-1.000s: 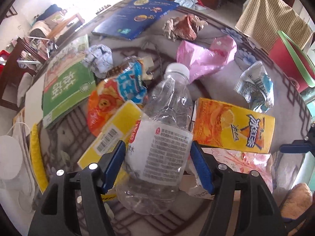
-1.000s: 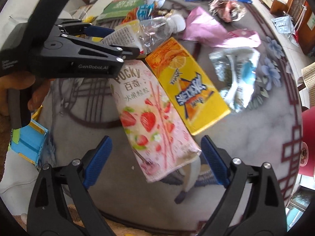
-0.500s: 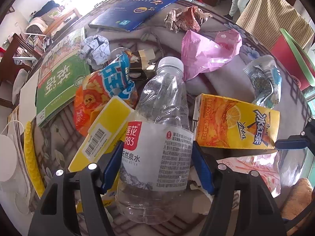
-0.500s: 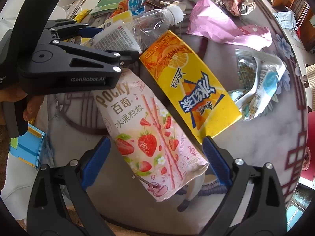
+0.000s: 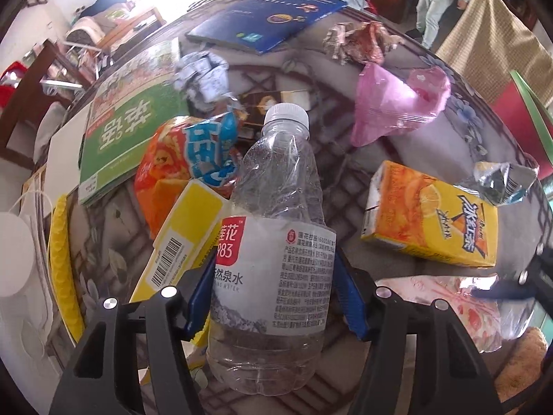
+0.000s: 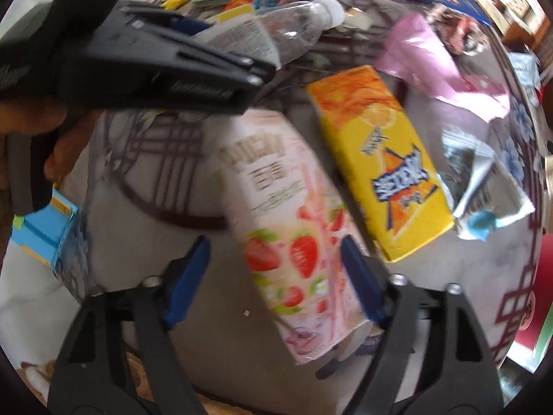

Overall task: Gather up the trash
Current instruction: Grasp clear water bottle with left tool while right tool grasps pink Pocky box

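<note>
A clear plastic water bottle point(image 5: 276, 207) with a white label lies on the patterned table point(image 5: 363, 180). My left gripper point(image 5: 274, 297) points down over it, and both blue pads press on the label while the jaws are closing. A pink strawberry biscuit box point(image 6: 287, 228) lies between the fingers of my right gripper point(image 6: 276, 273), whose jaws are closing. The right pad touches the box edge and the left pad stands apart from it. One black finger point(image 6: 172, 55) of the left gripper crosses the right wrist view.
A yellow juice carton point(image 6: 380, 166) lies right of the pink box. Around the bottle lie an orange snack bag point(image 5: 179, 159), a yellow barcode box point(image 5: 179, 242), a pink plastic bag point(image 5: 390, 103), a silver wrapper point(image 5: 501, 183), a green box point(image 5: 128, 128) and a blue booklet point(image 5: 269, 14). A person point(image 5: 439, 0) stands far back.
The right gripper's jaws have narrowed around the pink box and it has shifted closer over it. The left pads have drawn in slightly on the bottle's label.
</note>
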A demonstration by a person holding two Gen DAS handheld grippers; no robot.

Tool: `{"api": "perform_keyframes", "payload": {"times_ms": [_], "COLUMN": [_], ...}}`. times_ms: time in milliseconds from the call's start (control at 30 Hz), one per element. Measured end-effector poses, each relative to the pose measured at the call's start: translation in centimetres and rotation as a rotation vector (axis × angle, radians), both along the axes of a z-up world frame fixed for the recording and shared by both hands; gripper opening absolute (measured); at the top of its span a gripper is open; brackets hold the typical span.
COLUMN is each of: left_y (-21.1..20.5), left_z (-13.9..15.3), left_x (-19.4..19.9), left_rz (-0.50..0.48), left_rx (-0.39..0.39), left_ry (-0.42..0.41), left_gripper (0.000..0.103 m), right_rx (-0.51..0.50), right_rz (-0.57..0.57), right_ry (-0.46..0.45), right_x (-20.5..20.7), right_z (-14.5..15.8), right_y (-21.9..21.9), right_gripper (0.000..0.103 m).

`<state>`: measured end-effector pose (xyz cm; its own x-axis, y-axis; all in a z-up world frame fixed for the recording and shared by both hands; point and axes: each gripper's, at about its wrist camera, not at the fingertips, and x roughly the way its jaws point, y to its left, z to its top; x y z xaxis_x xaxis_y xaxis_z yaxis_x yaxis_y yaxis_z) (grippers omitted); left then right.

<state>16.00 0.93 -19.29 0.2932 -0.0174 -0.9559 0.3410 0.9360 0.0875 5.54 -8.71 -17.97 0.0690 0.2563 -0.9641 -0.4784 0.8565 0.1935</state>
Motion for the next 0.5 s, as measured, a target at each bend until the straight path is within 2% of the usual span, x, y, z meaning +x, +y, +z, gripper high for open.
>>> {"api": "perform_keyframes", "payload": {"times_ms": [33, 67, 267, 500], "left_y": [0.3, 0.6, 2.2, 3.3], "left_z": [-0.1, -0.1, -0.1, -0.1], "left_x": [0.0, 0.1, 0.3, -0.3], "left_rz": [0.012, 0.025, 0.095, 0.144], "left_rx": [0.002, 0.000, -0.017, -0.028], "left_ry": [0.001, 0.001, 0.001, 0.005], "left_gripper": [0.059, 0.059, 0.059, 0.059], "right_rx": [-0.003, -0.001, 0.025, 0.010], "right_rz": [0.016, 0.026, 0.030, 0.048], "right_ry": [-0.003, -0.003, -0.011, -0.021], "right_x": [-0.2, -0.4, -0.7, -1.3], "right_z": [0.0, 0.0, 0.2, 0.4], "right_y": [0.2, 0.3, 0.0, 0.0], "right_gripper": [0.057, 0.053, 0.049, 0.048]}}
